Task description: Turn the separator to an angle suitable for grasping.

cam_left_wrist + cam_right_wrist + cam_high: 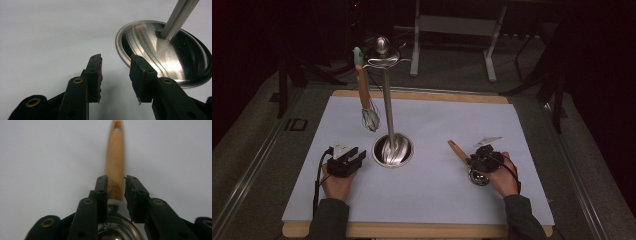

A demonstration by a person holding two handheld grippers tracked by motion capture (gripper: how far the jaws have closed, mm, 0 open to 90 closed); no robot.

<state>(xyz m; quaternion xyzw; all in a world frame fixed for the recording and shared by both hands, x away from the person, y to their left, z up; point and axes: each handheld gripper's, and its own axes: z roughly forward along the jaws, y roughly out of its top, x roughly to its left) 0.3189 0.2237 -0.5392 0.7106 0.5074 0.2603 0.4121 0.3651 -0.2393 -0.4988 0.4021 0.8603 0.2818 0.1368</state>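
On the pale sheet that covers the table, a wooden-handled ladle lies flat near the right hand, its handle pointing away and to the left, its metal bowl tucked under the right gripper. In the right gripper view the handle is seen running straight out between the two black jaws, which stand on either side of it at the end nearest the bowl; a narrow gap is visible on the right side, while on the left the pad seems to lie against the wood — though the blur there leaves contact uncertain. The jaws are parted, not clamped. The left gripper is held low over the sheet just left of the round steel base of an utensil stand; in the left gripper view its jaws are seen moderately wide with only bare sheet between them, the base's rim close ahead to the right. From the stand's top ring a whisk with a wooden handle and a pale green tip is hung, its wire head just beside the pole — above the far left part of the sheet.
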